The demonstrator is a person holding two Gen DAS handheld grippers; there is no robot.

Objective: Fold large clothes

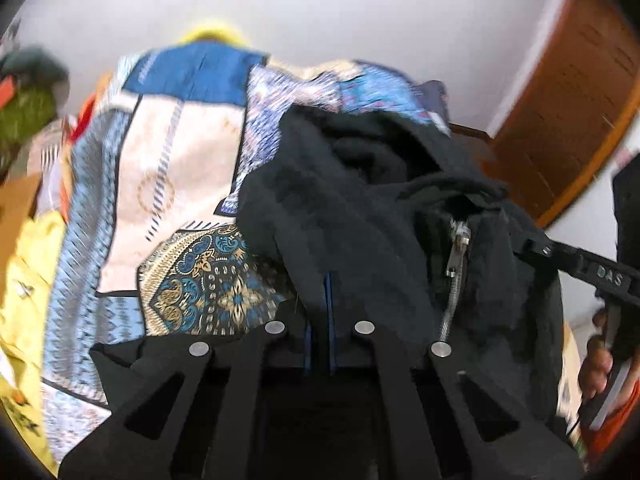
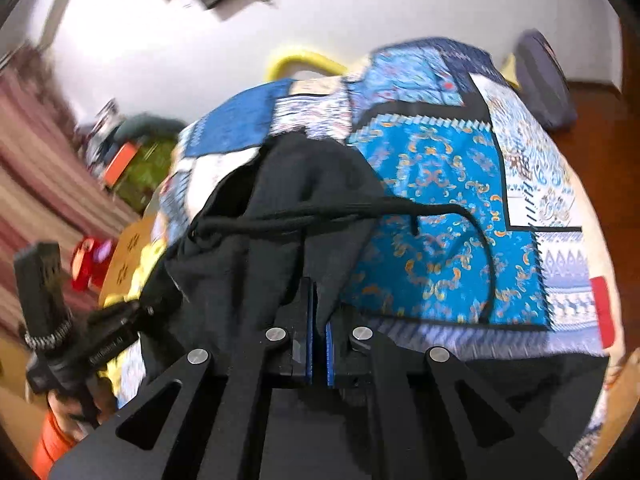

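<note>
Black hoodie [image 1: 360,200] bunched on patchwork bedspread [image 1: 172,152]. Left tool [image 1: 319,300] pinches cloth beside zipper [image 1: 456,256]; right tool [image 2: 319,320] pinches cloth below drawstring [image 2: 360,208]. Garment ahead of both.

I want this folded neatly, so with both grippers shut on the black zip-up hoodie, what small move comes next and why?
Probably lift and draw apart the left gripper and right gripper: the black zip-up hoodie lies bunched on the patterned blue quilt.
</note>
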